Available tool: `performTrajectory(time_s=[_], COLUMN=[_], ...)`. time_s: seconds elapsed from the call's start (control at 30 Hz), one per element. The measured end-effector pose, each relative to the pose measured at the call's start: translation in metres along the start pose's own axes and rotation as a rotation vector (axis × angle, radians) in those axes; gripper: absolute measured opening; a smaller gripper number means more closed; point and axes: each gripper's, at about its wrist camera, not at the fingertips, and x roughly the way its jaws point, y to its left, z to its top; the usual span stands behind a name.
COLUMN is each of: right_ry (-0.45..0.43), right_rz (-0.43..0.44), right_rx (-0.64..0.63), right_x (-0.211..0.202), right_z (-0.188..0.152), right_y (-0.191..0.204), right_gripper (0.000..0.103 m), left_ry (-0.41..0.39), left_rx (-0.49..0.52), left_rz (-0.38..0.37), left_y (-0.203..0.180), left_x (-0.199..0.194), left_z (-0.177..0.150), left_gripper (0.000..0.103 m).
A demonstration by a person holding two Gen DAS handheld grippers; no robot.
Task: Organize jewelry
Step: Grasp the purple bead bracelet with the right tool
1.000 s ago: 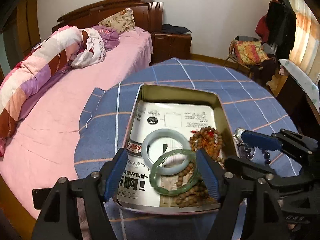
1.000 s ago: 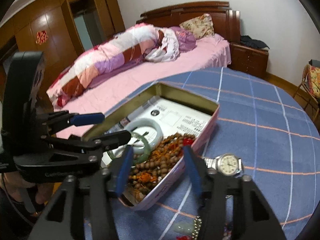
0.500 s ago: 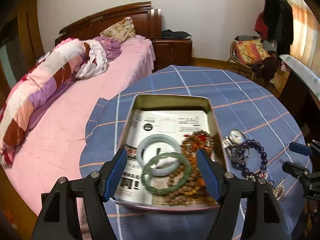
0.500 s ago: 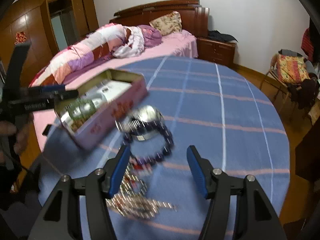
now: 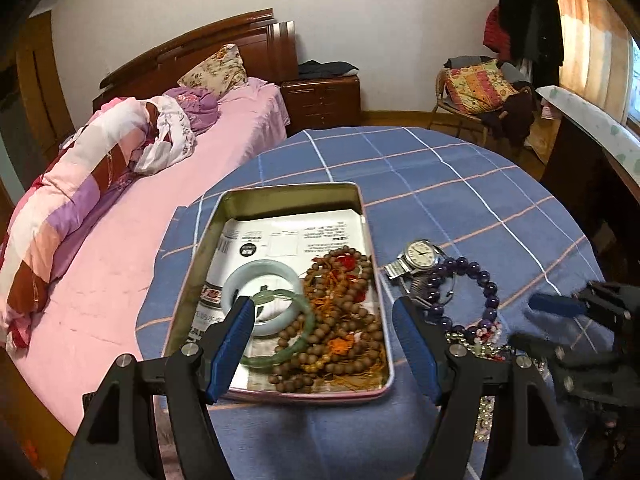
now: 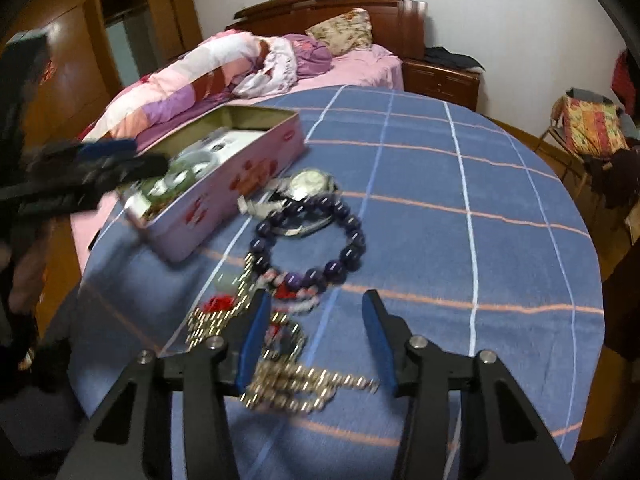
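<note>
1. I see the round table [image 5: 440, 168] under its blue checked cloth, with a pink bed [image 5: 168, 208] just beyond it.
2. The open tin [image 5: 280, 194] sits on the table's left part, pink-sided, with a printed paper lining its floor.
3. Inside the tin lie a heap of brown wooden beads [image 5: 340, 320], a pale bangle [image 5: 240, 280] and a green bangle [image 5: 296, 344] overlapping it.
4. My left gripper [image 5: 322, 330] hangs over the near end of the tin, its blue pads spread wide and clasping nothing.
5. My right gripper [image 6: 314, 326] hovers over the loose jewelry beside the tin; its jaws are closing, with nothing pinched yet, only cloth and chain beneath.
6. A purple bead bracelet [image 6: 310, 236] lies on the cloth just right of the tin, overlapping a silver wristwatch [image 6: 308, 184].
7. Nearest my right gripper, a gold chain [image 6: 304, 388] and small red-and-white beads [image 6: 296, 296] lie tangled.
</note>
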Motion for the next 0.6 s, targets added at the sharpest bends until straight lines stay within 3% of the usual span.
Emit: performTrajectory(time_s=[0.3,0.33,0.4,0.6], right_ry=[0.042,0.068,0.068,0.002], right_rz=[-0.081,-0.086,-0.111,-0.079], right_rx=[0.005,-0.002,-0.017,0.085], right_x=[0.041,0.049,0.049,0.021], right_z=[0.035,0.035,0.032,0.02], right_y=[-0.005,-0.003,-0.004,-0.028], right_gripper=[0.045,0.041,0.017,0.016], left_ry=[0.019,0.02,0.018,0.008], left_rx=[0.006,0.006,0.009,0.026], left_rz=[-0.016,-0.017,-0.02,-0.022], left_y=[-0.012,-0.012,-0.012,-0.019], left_x=[0.008,0.008,0.007,0.005], left_z=[-0.003,-0.004,-0.004,-0.005], left_gripper=[0.071,0.071,0.071,0.071])
